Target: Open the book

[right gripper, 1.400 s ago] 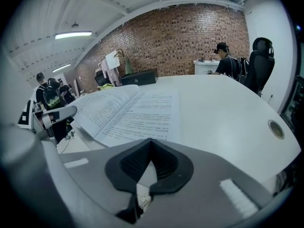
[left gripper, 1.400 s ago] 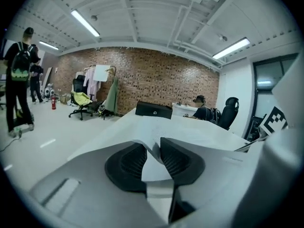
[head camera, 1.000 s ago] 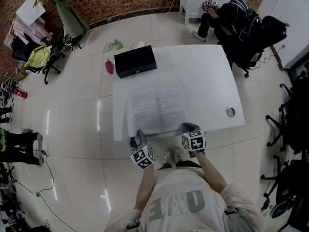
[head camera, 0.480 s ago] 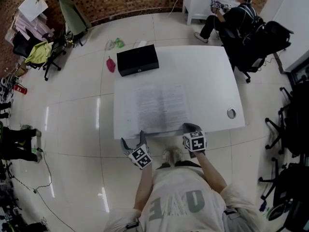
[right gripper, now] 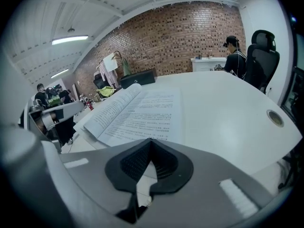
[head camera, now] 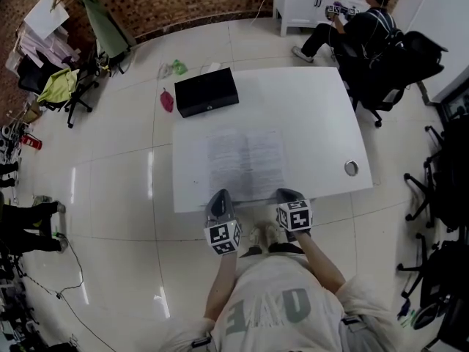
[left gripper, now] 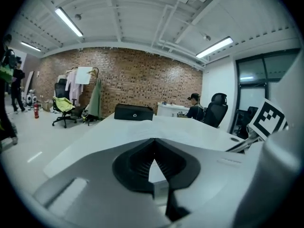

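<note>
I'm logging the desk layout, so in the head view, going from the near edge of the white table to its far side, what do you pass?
Left tongs and right tongs side by side at the near edge → open book → black box at the far left corner.

The left gripper (head camera: 219, 199) and right gripper (head camera: 286, 195) sit side by side in the lower middle of the head view, tips toward the top. Each has its jaws closed together on nothing. The left forearm (head camera: 220, 284) and right forearm (head camera: 320, 259) run down toward the bottom edge
</note>
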